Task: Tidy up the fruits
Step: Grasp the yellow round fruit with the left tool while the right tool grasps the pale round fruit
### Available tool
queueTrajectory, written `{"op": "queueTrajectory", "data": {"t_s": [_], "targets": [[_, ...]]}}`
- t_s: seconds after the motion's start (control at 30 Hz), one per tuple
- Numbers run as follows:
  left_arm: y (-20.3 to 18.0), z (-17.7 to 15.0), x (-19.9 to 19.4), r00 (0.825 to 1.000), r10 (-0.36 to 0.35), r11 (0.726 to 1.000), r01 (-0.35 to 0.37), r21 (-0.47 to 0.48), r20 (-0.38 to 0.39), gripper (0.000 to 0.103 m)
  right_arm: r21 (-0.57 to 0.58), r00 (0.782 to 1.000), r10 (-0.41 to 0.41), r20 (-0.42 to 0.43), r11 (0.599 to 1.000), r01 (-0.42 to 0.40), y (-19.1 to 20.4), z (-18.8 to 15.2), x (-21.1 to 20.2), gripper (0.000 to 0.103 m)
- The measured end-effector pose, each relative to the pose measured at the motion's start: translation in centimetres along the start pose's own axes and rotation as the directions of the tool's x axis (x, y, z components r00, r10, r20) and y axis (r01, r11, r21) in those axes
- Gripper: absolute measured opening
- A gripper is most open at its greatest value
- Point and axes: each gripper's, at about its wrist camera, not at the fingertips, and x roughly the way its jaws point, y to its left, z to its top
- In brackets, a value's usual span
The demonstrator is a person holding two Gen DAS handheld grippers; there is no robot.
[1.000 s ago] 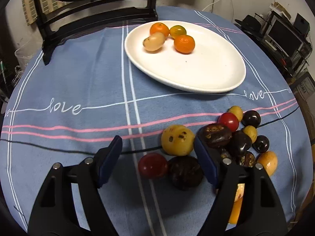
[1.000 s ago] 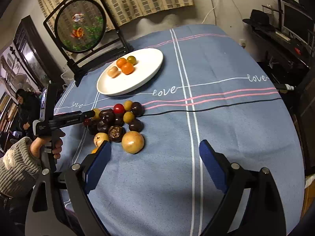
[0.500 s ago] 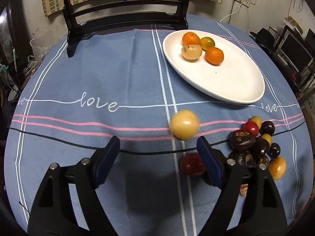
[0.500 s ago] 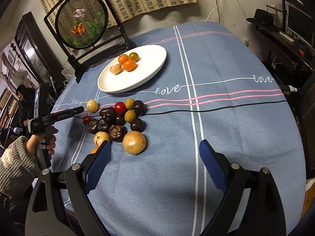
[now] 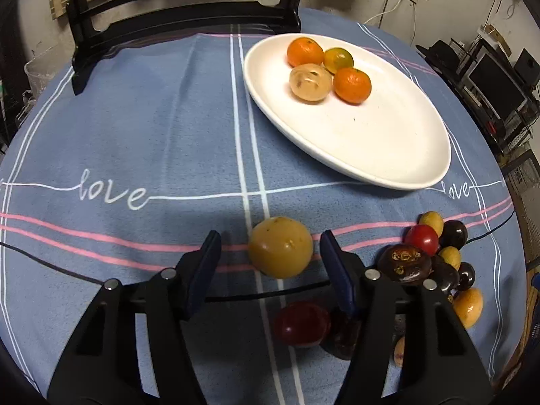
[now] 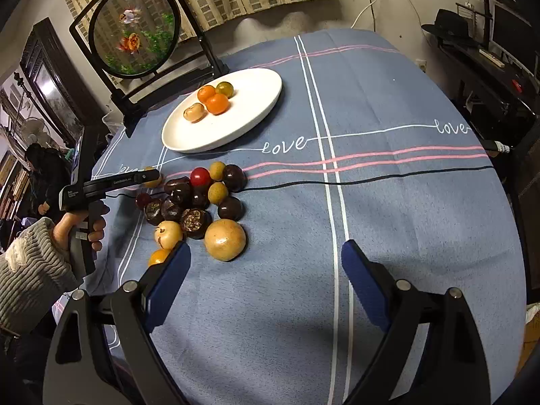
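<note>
A round yellow fruit point(image 5: 280, 251) lies on the blue cloth between the blue pads of my left gripper point(image 5: 270, 253), which is open around it without touching. In the right wrist view this fruit point(image 6: 152, 179) peeks out behind the left gripper point(image 6: 148, 178). A white plate point(image 5: 388, 135) holding several orange and yellow fruits, among them a pale one point(image 5: 309, 83), sits beyond. A pile of dark, red and yellow fruits point(image 6: 199, 199) lies on the cloth. My right gripper point(image 6: 265, 283) is open and empty, hovering near a large yellow fruit point(image 6: 225, 240).
A black-framed round screen point(image 6: 135, 30) stands behind the plate point(image 6: 236, 108). A red fruit point(image 5: 301, 323) and a dark one point(image 5: 341, 335) lie under the left gripper. A desk with monitors point(image 5: 489, 77) stands to the right of the table.
The yellow fruit has separated from the pile and now lies between the left gripper's pads. The left gripper has narrowed around it and come closer to the plate. The right gripper stays open.
</note>
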Motion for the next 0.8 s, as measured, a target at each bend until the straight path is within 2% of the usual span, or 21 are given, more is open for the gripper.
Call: {"op": "queueTrajectory", "data": {"t_s": [0.13,0.2,0.3,0.5,0.67,0.8], "targets": [[0.1,-0.1,0.6,1.000,-0.002,1.000,0.003,-0.014,0.006,0.050,-0.009,1.000,0.000,-0.017,1.000,0.000,0.1,0.1,0.4,0.091],[-0.1,-0.1,0.6,1.000,-0.025,1.000,0.025,-0.009,0.009,0.040,-0.018,1.000,0.003,-0.024,1.000,-0.003,0.3,0.2,0.6,0.091],[-0.3,-0.2,0.3,1.000,-0.003,1.000,0.003,0.004,0.025,0.039,-0.035,0.999,0.010,-0.035,0.999,-0.011,0.5,0.3,1.0,0.091],[0.5,-1.9,-3.2,0.998,-0.015,0.999,0.017,-0.037,0.064,0.039,-0.130,0.997,0.022,-0.072,0.991,-0.031,2.0,0.3,3.1,0.091],[1.0,-5.0,-7.2,0.997,-0.002,0.998,0.006,-0.055,0.081,0.039,-0.222,0.990,0.063,-0.127,0.971,-0.090,3.9,0.0,6.5,0.073],[1.1,-7.3,-9.5,0.997,0.018,0.997,-0.012,-0.074,0.081,0.039,-0.277,0.990,0.053,-0.128,0.957,-0.087,5.2,0.2,8.3,0.070]]}}
